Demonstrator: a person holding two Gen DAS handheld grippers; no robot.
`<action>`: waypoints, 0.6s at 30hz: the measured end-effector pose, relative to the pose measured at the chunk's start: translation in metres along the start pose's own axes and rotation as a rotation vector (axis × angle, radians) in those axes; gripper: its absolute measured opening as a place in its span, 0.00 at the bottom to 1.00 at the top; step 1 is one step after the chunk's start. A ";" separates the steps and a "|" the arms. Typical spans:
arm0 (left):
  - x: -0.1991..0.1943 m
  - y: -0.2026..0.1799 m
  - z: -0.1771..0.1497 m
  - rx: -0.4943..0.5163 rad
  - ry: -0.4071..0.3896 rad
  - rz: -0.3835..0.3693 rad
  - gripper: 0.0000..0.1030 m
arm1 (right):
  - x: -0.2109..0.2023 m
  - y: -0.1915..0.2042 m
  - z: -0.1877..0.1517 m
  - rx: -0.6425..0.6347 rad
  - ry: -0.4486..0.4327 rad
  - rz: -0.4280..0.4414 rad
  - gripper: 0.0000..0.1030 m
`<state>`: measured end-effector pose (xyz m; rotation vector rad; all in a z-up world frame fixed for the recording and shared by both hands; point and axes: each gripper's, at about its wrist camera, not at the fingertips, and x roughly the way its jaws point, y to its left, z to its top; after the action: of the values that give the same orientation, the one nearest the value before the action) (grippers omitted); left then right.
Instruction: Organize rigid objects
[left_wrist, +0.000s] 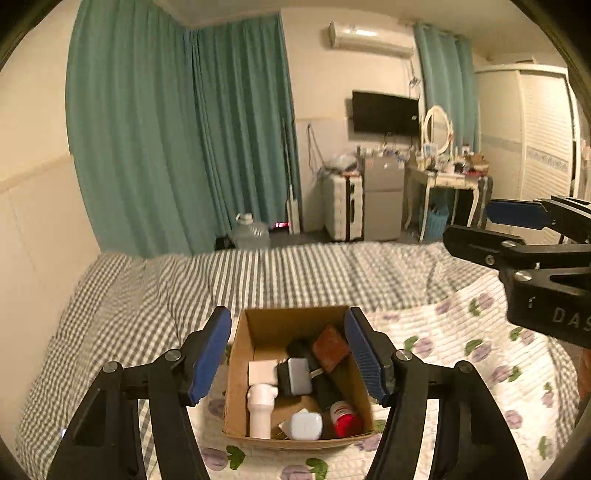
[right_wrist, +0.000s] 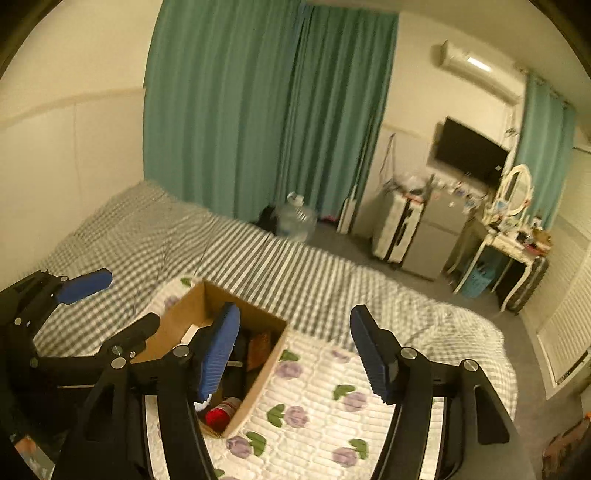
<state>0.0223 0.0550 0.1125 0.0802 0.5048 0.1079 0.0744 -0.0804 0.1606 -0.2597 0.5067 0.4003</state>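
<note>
Cardboard box (left_wrist: 258, 328) sits on a floral quilt (left_wrist: 461, 350) spread over a checked bedcover (left_wrist: 129, 314), at six o'clock in the left wrist view. Inside lie a white tube (left_wrist: 260, 410), a white plug (left_wrist: 304, 426), a red-capped can (left_wrist: 345, 419), a grey-faced black block (left_wrist: 297, 376) and a brown block (left_wrist: 330, 347). Left gripper (left_wrist: 288, 354) hovers above the box, jaws apart and gripping nothing. Right gripper (right_wrist: 295, 354) hangs over the quilt, jaws likewise apart and bare, with the box at nine o'clock from it. Teal curtains (left_wrist: 177, 129) hang at twelve o'clock.
</note>
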 end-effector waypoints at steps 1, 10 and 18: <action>-0.009 -0.002 0.002 0.002 -0.015 0.001 0.65 | -0.011 -0.003 0.000 0.004 -0.014 -0.007 0.61; -0.068 -0.010 0.005 -0.027 -0.133 -0.010 0.68 | -0.093 -0.014 -0.015 0.051 -0.114 -0.051 0.74; -0.107 -0.015 -0.025 -0.055 -0.228 0.011 0.71 | -0.134 -0.012 -0.053 0.126 -0.190 -0.113 1.00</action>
<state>-0.0817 0.0286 0.1400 0.0408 0.2739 0.1219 -0.0497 -0.1495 0.1861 -0.1258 0.3279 0.2781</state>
